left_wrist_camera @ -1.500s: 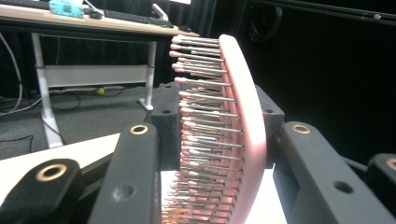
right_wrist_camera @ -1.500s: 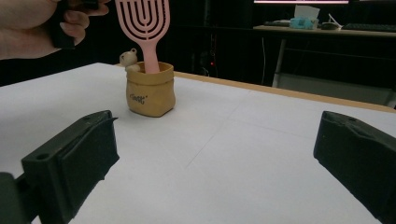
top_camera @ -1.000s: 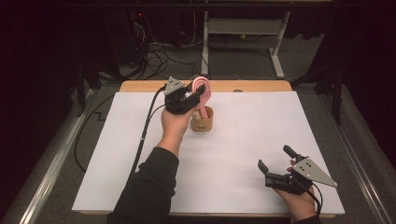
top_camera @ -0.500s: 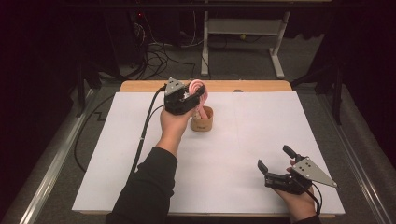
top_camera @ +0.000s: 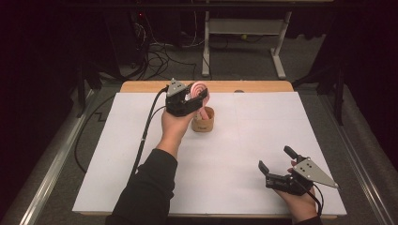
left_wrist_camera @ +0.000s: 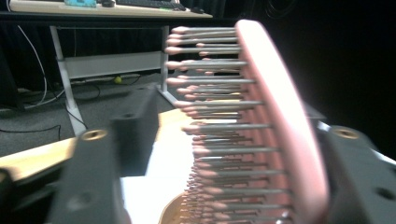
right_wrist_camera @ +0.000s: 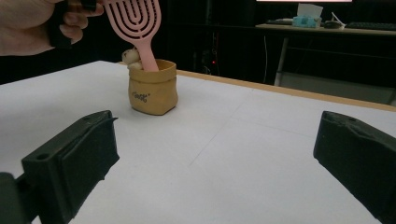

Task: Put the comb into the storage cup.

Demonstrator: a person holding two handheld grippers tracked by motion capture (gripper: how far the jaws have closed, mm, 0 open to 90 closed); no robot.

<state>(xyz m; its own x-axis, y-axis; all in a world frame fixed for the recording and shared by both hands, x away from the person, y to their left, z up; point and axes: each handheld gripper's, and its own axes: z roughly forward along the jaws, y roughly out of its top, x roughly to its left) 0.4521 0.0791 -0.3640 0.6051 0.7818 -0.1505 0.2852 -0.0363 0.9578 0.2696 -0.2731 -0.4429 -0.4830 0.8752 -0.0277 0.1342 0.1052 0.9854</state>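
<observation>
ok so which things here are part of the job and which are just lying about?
In the job:
- pink hairbrush, handle in the pouch
- tan pouch
- left hand-held gripper, jaws just opening around the brush head

Lying about:
- right hand-held gripper, open, idle
- white table cover
- cables on the floor

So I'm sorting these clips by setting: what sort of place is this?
Most likely a lab or workshop set up for recording, not a home. A white-covered table stands in a dark room, loose cables lie on the floor behind it, and a desk with a keyboard stands beyond.
</observation>
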